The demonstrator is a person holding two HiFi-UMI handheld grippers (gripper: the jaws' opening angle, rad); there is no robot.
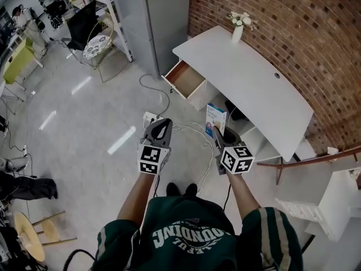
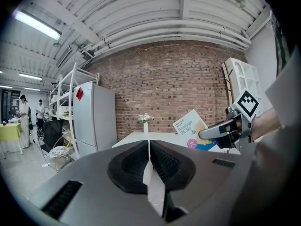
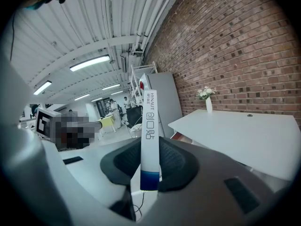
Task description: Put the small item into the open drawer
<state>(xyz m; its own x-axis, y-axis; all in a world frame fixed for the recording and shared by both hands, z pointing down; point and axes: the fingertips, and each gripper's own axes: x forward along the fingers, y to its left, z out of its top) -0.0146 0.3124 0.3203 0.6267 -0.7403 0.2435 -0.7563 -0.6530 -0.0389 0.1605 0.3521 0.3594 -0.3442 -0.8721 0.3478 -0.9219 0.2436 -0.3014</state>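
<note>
My right gripper (image 1: 216, 130) is shut on a small white-and-blue bandage box (image 1: 215, 118), held upright by its narrow edge (image 3: 149, 135). The same box (image 2: 194, 132) shows at the right of the left gripper view, beside the right gripper (image 2: 221, 131). My left gripper (image 1: 159, 126) hangs to the left of it with its jaws together and nothing between them (image 2: 149, 149). The open drawer (image 1: 183, 78) sticks out from the left end of the white desk (image 1: 248, 81), ahead of both grippers. In the right gripper view the drawer's edge (image 3: 181, 136) is just visible below the desktop (image 3: 244, 135).
A white vase with flowers (image 1: 239, 27) stands at the desk's far end. A grey fridge (image 1: 152, 16) stands left of the desk. Cables and a power strip (image 1: 150, 117) lie on the floor below the grippers. A white shelf unit (image 1: 333, 202) is at the right, with chairs (image 1: 90, 27) beyond.
</note>
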